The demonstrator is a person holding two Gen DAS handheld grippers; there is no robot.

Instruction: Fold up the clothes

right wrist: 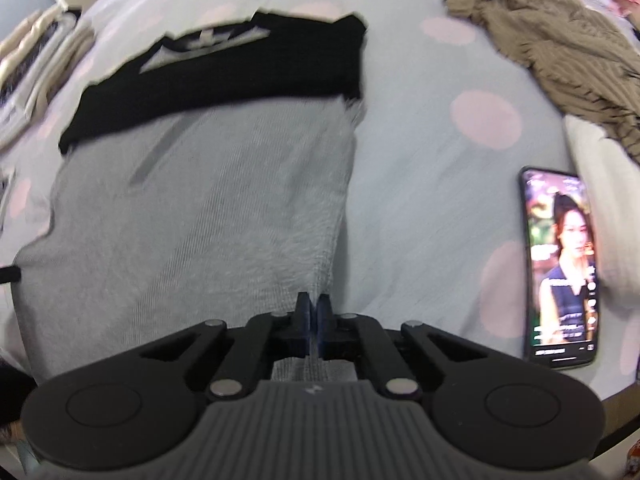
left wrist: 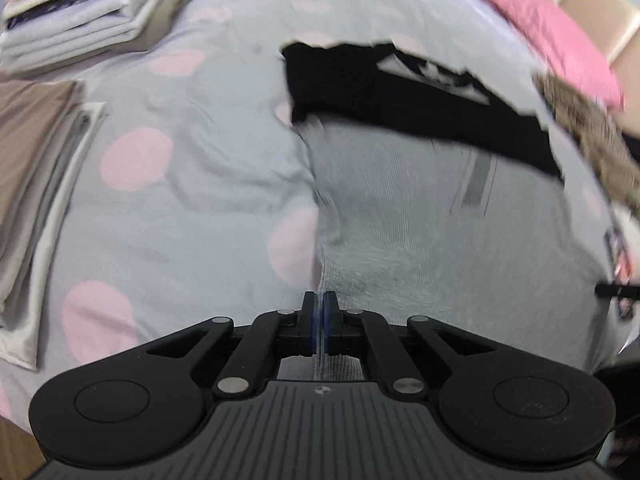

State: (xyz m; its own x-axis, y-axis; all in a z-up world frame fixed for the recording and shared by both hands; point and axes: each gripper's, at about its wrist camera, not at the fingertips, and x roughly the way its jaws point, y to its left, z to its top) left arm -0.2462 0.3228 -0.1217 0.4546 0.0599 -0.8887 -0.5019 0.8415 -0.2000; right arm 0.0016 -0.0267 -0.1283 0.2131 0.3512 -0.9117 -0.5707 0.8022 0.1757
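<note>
You have a grey garment (left wrist: 420, 220) spread on the bedsheet (left wrist: 192, 184), its far end black with a pale print. The left gripper (left wrist: 319, 308) is clamped on the garment's near left corner, jaws pinched tight with a thin fold of grey cloth showing between the blue pads (left wrist: 308, 328). The right gripper (right wrist: 313, 308) pinches the near right corner the same way, grey fabric caught between its closed pads (right wrist: 304, 320). Between your two grips the near edge runs across, and the cloth stretches away from you toward the black band (right wrist: 224, 72).

The sheet under it is pale grey with pink dots. To the left of the garment sit stacks of folded clothes (left wrist: 92, 12), and a second folded pile (left wrist: 32, 184) lies nearer you on that side. To the right, a brown knit (right wrist: 540, 40) lies crumpled, well apart from the garment, with a pink pillow (left wrist: 552, 32) beyond it. A phone (right wrist: 560, 264) rests face up on the sheet beside the garment's right edge, screen lit, not touching it. A white cloth (right wrist: 600, 200) lies just past the phone.
</note>
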